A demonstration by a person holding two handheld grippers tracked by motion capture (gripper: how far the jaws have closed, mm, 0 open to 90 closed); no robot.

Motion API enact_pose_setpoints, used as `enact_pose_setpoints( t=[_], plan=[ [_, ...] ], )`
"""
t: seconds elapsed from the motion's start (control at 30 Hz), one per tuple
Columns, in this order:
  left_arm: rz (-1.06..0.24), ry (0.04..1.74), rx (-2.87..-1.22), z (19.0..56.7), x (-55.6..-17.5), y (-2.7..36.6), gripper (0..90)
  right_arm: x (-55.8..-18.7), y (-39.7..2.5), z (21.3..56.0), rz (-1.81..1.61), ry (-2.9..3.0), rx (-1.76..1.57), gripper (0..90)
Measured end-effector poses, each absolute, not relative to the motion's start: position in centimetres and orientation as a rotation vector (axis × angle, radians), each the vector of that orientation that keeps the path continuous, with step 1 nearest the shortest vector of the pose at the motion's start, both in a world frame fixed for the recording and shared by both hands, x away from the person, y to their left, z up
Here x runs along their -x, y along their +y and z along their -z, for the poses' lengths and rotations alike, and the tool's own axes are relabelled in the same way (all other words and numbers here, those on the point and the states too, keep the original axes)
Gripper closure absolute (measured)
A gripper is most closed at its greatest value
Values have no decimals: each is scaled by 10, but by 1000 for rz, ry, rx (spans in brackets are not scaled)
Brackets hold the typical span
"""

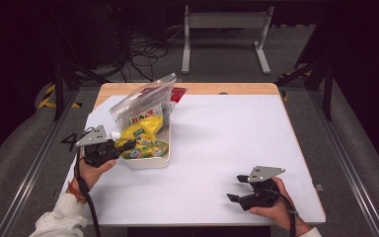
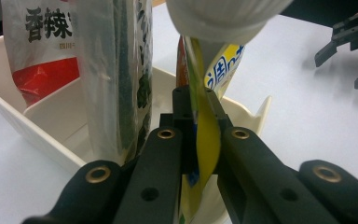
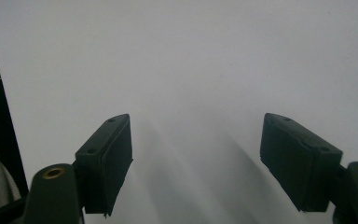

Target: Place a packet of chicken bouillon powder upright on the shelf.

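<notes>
- Yellow and soft, the spout pouch [image 1: 143,133] stands tilted in the cream tray [image 1: 150,163] at the left part of the bench [image 1: 227,148], with its white cap [image 1: 114,135] toward the person's left hand.
- Left gripper [image 2: 196,140]: its fingers [image 2: 165,154] are closed on the thin flat edge of the pouch, just under the cap, which is seen very near in the left gripper view.
- Right gripper [image 1: 238,187] rests low at the near right side of the bench, well apart from the tray; its fingers [image 3: 107,158] are wide open and have nothing between them.
- Beside the pouch, in the same tray, a clear bag [image 1: 138,98] leans up, and a white and red packet [image 2: 42,46] stands behind it.
- I judge the pouch is light to medium but floppy: the film bends and the filling inside can shift, so the body may sag or swing when lifted.
- Film looks smooth, so it may slip. The stiff neck under the cap, or the sealed seam there, seems the best place for holding.
- Squeezing the full belly looks unwise.
</notes>
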State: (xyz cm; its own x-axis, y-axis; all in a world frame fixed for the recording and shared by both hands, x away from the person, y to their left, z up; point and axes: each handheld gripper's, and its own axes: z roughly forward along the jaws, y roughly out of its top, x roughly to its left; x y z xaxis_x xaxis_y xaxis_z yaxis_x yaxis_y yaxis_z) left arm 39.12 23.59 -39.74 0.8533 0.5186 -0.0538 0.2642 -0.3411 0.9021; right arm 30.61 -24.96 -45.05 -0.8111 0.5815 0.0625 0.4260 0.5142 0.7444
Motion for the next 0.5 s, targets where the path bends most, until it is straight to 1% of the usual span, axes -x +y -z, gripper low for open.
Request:
enact_pose_setpoints(
  t=[0.4, 0.5],
  plan=[
    [-299, 595, -1947, 402, -391, 233, 871, -306, -250, 450, -1175, 2555, -860, 254],
    [-319, 599, -1945, 402, -389, 232, 859, -306, -251, 449, -1175, 2550, -859, 254]
  ],
)
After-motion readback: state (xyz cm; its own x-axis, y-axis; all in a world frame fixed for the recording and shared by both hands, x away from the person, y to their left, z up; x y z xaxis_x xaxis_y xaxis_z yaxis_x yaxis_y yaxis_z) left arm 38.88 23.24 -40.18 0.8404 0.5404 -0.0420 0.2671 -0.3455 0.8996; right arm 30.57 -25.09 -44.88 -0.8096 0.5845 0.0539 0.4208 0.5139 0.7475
